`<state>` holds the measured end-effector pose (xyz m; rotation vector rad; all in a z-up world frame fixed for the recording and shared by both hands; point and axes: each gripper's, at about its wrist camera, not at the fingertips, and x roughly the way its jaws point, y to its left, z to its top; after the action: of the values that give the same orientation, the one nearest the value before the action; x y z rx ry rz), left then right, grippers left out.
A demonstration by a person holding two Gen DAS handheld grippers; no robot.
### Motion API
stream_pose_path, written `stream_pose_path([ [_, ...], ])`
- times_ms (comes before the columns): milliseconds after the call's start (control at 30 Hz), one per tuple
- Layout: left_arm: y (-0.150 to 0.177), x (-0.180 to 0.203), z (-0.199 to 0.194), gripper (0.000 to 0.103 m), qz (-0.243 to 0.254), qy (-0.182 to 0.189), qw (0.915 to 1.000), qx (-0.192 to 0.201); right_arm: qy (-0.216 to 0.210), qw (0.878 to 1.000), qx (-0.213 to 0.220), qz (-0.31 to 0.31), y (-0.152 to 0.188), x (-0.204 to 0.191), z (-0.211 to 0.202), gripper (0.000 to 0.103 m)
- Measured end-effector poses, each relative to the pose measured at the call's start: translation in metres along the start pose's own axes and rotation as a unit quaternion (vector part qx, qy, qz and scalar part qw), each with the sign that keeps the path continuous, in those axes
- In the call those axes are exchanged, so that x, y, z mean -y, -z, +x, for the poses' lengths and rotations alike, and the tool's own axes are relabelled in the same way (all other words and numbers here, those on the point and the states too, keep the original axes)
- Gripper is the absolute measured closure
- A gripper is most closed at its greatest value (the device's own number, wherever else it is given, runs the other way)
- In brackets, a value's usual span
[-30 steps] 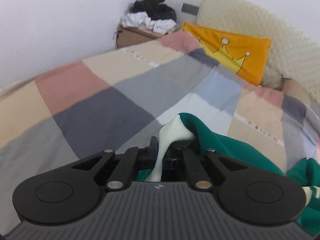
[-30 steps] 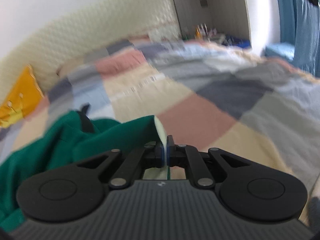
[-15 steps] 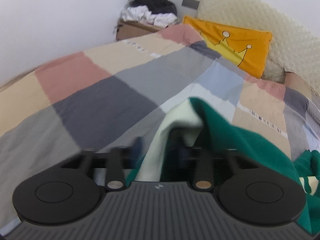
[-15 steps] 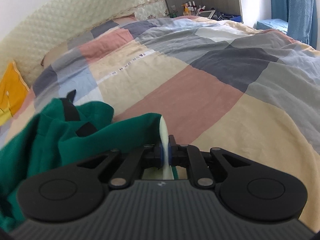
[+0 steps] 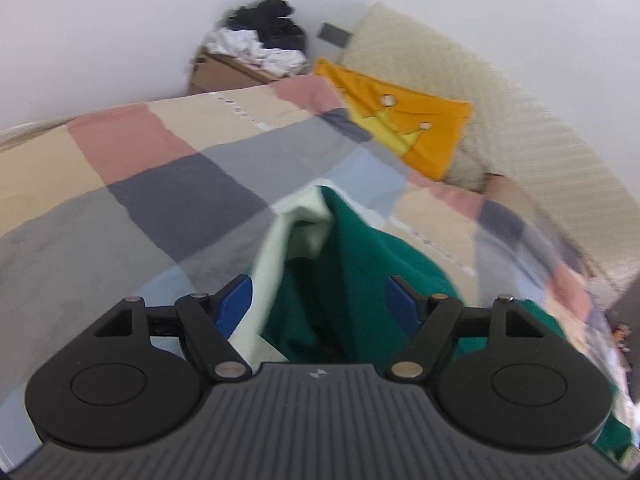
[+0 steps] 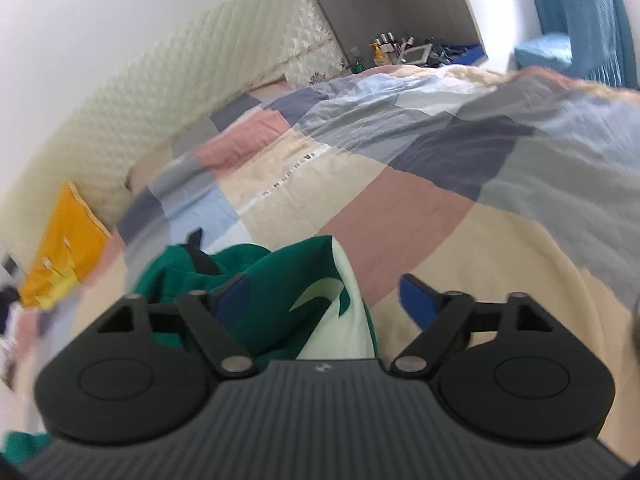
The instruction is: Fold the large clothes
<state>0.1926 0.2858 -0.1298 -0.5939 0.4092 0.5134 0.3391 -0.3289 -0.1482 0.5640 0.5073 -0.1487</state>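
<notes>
1. The left gripper [image 5: 320, 300] stood released. Its jaws had just been opening, and the blue pads [image 5: 236, 304] sat wide apart on either side of the cloth without pressing on it.
2. The green garment [image 5: 360, 280] lay between the left jaws, with its pale cream edge [image 5: 268, 264] rising in a fold just beside the left pad. Whether the cloth brushed that pad could not be told, as the view was blurred.
3. The right gripper [image 6: 328, 300] was likewise released. Its jaws had just been opening; the right blue pad [image 6: 420, 300] stood clear over the bedding, apart from the cloth.
4. In the right wrist view, the green garment [image 6: 280, 280] lay bunched on the left and centre, in front of the left finger, with a cream band [image 6: 348, 320] running down towards the gripper body.
5. The garment rested on the patchwork bedspread [image 6: 420, 200], at its near part, with squares of pink, beige, grey and blue spreading to the far side.
6. An orange cushion [image 5: 408, 124] with a crown motif leaned against the quilted cream headboard [image 5: 500, 120] at the far right of the left wrist view.
7. A cardboard box [image 5: 224, 72] heaped with black and white clothes [image 5: 260, 40] stood in the far corner, beyond the bed.
8. Blue curtains [image 6: 580, 12] hung at the far right of the right wrist view.
</notes>
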Motion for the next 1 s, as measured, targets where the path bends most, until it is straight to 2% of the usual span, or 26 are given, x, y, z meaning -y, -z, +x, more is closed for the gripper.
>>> stream_pose_path([
  [133, 0.016, 0.015, -0.017, 0.024, 0.006, 0.054, 0.9985, -0.009, -0.05, 0.997, -0.001, 0.05, -0.001, 0.013, -0.022, 0.019],
  [300, 0.047, 0.035, -0.011, 0.023, -0.009, 0.139, 0.9878, -0.07, -0.122, 0.99, -0.01, 0.069, 0.005, 0.002, -0.031, 0.018],
  [400, 0.068, 0.05, 0.002, 0.023, -0.018, 0.185, 0.9748, -0.124, -0.172, 0.98, -0.057, 0.085, 0.017, -0.006, -0.023, 0.018],
  [467, 0.08, 0.059, 0.009, 0.023, -0.028, 0.221, 0.9628, -0.153, -0.189, 0.973, -0.088, 0.098, 0.025, -0.011, -0.013, 0.018],
  [600, 0.102, 0.079, 0.026, 0.022, -0.056, 0.277, 0.9358, -0.211, -0.178, 0.968, -0.147, 0.098, 0.04, -0.022, 0.009, 0.02],
  [767, 0.138, 0.11, 0.058, 0.021, -0.118, 0.31, 0.8961, -0.295, -0.125, 0.972, -0.166, 0.113, 0.048, -0.019, 0.023, 0.02],
  [800, 0.143, 0.119, 0.064, 0.021, -0.11, 0.308, 0.8927, -0.31, -0.117, 0.972, -0.163, 0.124, 0.048, -0.016, 0.024, 0.02],
  [867, 0.15, 0.137, 0.074, 0.022, -0.09, 0.297, 0.8989, -0.309, -0.112, 0.971, -0.155, 0.147, 0.047, -0.011, 0.023, 0.02],
  [1000, 0.159, 0.151, 0.104, 0.023, -0.122, 0.289, 0.8949, -0.317, -0.105, 0.971, -0.136, 0.166, 0.047, -0.001, 0.019, 0.02],
])
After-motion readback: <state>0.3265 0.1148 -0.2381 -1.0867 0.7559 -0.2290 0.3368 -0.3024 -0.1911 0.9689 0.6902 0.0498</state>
